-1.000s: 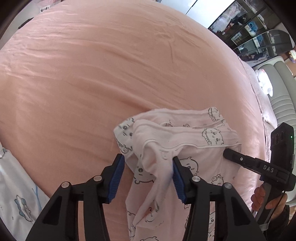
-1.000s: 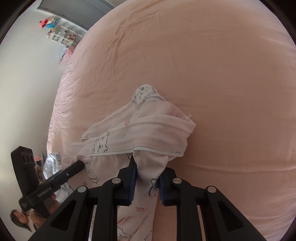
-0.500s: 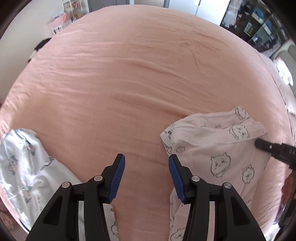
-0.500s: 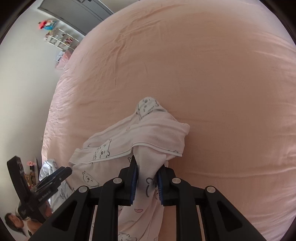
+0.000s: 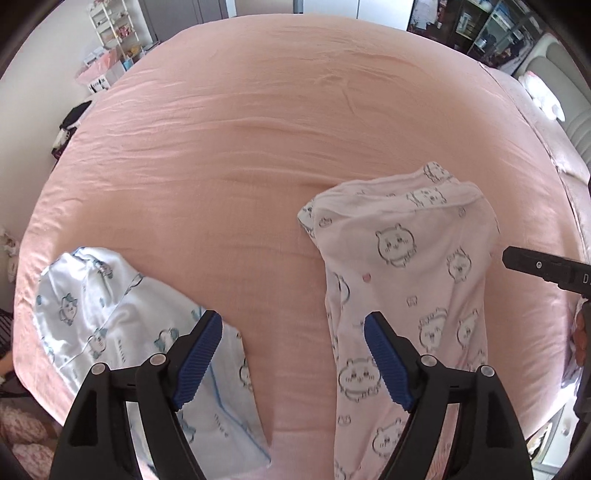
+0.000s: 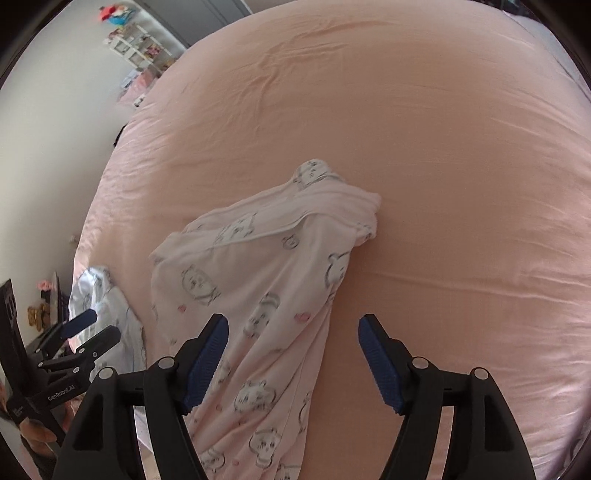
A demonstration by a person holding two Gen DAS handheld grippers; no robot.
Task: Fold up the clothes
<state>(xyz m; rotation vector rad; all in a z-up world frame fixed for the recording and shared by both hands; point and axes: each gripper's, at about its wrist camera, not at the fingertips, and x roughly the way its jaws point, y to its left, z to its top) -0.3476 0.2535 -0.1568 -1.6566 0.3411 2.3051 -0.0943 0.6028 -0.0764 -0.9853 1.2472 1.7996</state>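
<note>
Now you are opening both the left gripper [image 5: 291, 354] and right gripper [image 6: 291, 354] empty above the pink garment [image 5: 406, 258]; regrasp its far edge evenly.

Pink-sheeted bed [image 5: 258, 155], white wall shelf [image 5: 114, 22], dark glass cabinet [image 5: 476, 33], perhaps a padded headboard [image 5: 569, 110]
</note>
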